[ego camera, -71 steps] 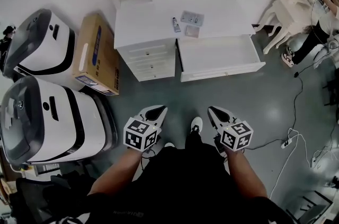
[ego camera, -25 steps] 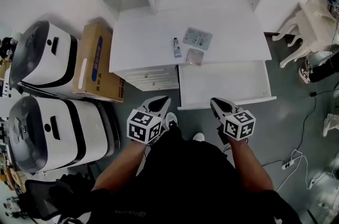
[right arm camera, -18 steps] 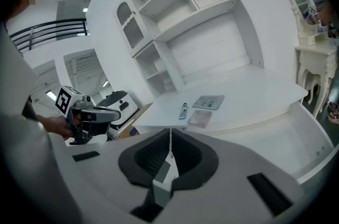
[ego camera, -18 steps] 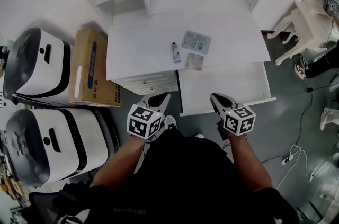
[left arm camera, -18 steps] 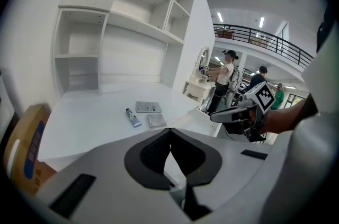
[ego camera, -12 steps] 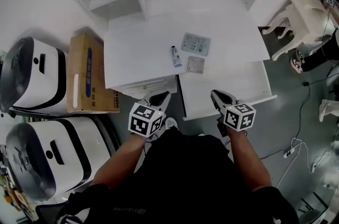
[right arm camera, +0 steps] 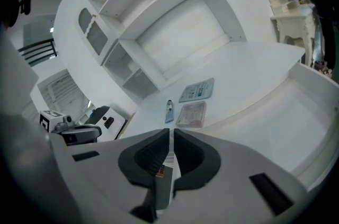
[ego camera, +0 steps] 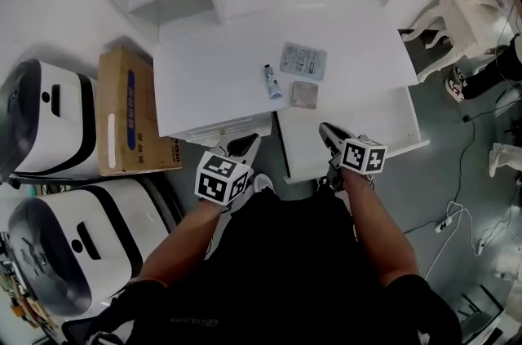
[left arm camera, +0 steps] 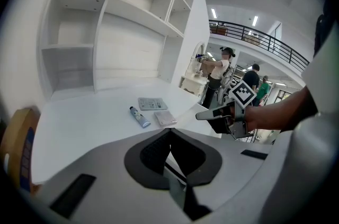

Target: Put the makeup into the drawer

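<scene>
White surface (ego camera: 212,66) under open shelves carries the makeup: a small tube (ego camera: 271,81), a flat packet (ego camera: 303,60) and a square compact (ego camera: 304,94), close together near the front edge, just behind the open drawer (ego camera: 387,119). Only the head view shows the cardboard box (ego camera: 129,111) on the floor at left. Only the left gripper view shows people (left arm camera: 218,70) below a railing (left arm camera: 254,37). Left tool (ego camera: 246,143) and right tool (ego camera: 325,129) are each pressed together, pinching nothing, short of the makeup.
</scene>
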### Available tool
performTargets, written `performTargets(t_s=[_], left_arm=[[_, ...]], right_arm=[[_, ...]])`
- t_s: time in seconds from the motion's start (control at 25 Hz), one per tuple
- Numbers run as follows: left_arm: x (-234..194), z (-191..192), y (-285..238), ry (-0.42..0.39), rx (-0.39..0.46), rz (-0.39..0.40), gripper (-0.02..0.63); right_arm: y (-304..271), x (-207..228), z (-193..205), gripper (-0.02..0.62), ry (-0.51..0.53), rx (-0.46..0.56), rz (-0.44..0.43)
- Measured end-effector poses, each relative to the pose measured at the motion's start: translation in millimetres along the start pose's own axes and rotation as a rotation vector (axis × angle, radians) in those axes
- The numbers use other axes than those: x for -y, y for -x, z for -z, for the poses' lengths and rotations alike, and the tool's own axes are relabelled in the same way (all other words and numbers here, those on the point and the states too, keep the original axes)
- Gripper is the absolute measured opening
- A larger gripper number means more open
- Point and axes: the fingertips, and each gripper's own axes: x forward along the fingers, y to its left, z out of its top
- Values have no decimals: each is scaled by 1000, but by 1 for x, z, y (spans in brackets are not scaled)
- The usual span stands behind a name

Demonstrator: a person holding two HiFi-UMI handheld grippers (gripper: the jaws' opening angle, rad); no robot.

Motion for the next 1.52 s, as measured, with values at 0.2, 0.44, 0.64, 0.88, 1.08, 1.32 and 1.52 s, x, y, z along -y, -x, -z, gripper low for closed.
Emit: performTargets(t_s=[0.2,0.44,0.64,0.88,1.08,1.32,1.52], left_arm=[[-8,0,-4,59,18,-62,9],[-7,3,-16,123,19,-128,9],[-4,6,-29,125,-11,-171,9],[3,7,-39,160,-31,-178,9],[-1,10,-33,166,-36,-205,9],[-8,16,-25,185,-39,-228,9],[-9,15,-27,176,-39,-221,9]], right_arm=[[-23,37,6,32,-137,-71,1],[-50,63,-5,98,-282,-101,-58],[-73,74,-10,129,-389,-121,-99],[-91,77,-1,130,-523,-156,-135],[-102,75,6,129,-595,-182,-162],[-103,73,5,92,-612,-177,-182],[-99,73,4,86,-611,-169,-179]])
